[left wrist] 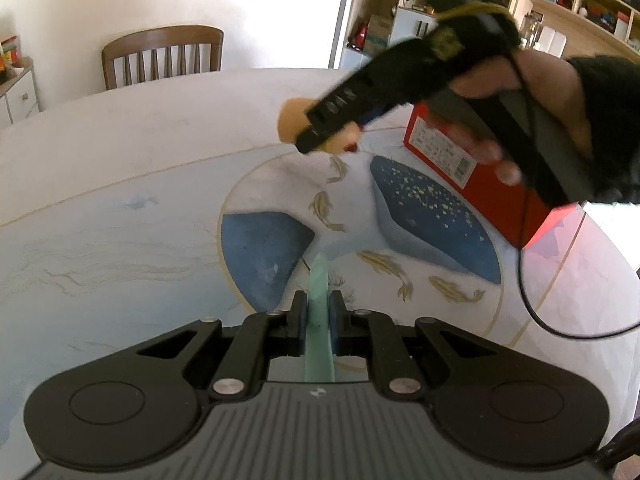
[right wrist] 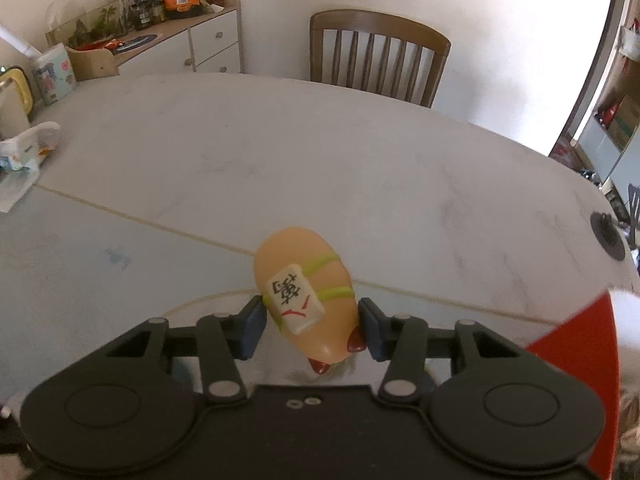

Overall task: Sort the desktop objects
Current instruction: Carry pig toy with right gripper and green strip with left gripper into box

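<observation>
- Table (right wrist: pixel 320 168): I see a wide round top, pale marble finish, with a painted whale-and-fish roundel in the middle. Both of my held things hang above it; neither is touching it.
- Red box (left wrist: pixel 472 176): it stands on the table on the far side of the roundel, partly behind the right hand (left wrist: pixel 496 120). It looks like stiff card. I judge it the likely bin for the sort, though its opening is not visible.
- Right gripper (right wrist: pixel 311 326): jaws roughly half apart and bearing on the flanks of the peach toy (right wrist: pixel 298 276), which is lifted clear of the table. The left view shows the same toy poking out beyond the fingertips, near the box.
- Peach toy, looks: smooth egg-shaped body, peach-orange, glossy, with small dark-red nubs at the lower end. A white tile bearing a black and red character is strapped to it by two yellow-green bands.
- Peach toy, handling (my judgement): light, probably hollow or soft vinyl, with a slick curved skin that could squirt out of a pinch. The widest part, as now, seems the best hold; I would keep the pads off the tile and bands.
- Left gripper (left wrist: pixel 319 322): jaws all but closed, pinching the green strip (left wrist: pixel 319 304) edge-on.
- Green strip: thin, pale mint, flat, tapering to a point beyond the pads. I judge it light, possibly flexible; a hold near its middle looks adequate. I cannot tell what the item is.
</observation>
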### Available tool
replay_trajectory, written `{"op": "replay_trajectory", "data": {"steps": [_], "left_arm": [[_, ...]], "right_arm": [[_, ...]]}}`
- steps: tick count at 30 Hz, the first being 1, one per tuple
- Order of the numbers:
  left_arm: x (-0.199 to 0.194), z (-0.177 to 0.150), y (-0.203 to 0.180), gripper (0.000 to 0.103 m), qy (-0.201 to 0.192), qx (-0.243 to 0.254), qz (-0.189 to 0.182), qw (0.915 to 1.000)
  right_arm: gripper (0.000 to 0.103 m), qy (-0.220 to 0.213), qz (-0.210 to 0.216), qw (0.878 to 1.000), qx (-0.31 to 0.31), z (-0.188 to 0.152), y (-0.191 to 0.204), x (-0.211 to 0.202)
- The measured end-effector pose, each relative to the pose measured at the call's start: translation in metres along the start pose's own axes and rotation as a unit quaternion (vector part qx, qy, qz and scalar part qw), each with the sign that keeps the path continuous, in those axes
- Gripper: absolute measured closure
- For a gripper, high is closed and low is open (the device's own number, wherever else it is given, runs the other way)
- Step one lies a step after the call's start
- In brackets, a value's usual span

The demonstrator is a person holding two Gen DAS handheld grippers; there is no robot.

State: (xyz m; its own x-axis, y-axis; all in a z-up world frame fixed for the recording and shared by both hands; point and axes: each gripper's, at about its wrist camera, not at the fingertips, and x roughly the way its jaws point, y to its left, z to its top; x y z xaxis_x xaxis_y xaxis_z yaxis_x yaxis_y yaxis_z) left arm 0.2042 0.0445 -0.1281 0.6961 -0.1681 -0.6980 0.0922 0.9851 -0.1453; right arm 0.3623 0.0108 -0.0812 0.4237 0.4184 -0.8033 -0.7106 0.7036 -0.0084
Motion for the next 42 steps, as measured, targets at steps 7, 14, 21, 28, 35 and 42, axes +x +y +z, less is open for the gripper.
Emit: {"op": "replay_trajectory", "data": {"steps": [7,14,21,28,35,42], "left_arm": [[-0.010,0.006,-0.002,0.093,-0.008,0.000,0.004,1.0000],[-0.022,0.009,-0.006,0.093,-0.015,0.000,0.007,0.9999],[-0.037,0.013,-0.015,0.093,-0.023,0.006,0.013,0.9996],[-0.052,0.019,-0.026,0.093,-0.029,0.010,0.018,0.9994],[-0.062,0.029,-0.039,0.093,-0.033,0.012,0.017,0.9992],[-0.069,0.040,-0.056,0.093,-0.042,0.020,0.023,0.9986]], "right_arm": [[0.054,0.015,0.016,1.000,0.010,-0.019,0.002,-0.027],[0.054,0.017,0.027,0.999,0.033,-0.036,0.003,-0.054],[0.054,0.017,0.037,0.998,0.052,-0.056,0.005,-0.078],[0.054,0.006,0.048,0.997,0.065,-0.071,0.003,-0.105],[0.054,-0.012,0.049,0.995,0.083,-0.087,-0.010,-0.134],[0.054,-0.034,0.051,0.993,0.097,-0.094,-0.030,-0.164]]}}
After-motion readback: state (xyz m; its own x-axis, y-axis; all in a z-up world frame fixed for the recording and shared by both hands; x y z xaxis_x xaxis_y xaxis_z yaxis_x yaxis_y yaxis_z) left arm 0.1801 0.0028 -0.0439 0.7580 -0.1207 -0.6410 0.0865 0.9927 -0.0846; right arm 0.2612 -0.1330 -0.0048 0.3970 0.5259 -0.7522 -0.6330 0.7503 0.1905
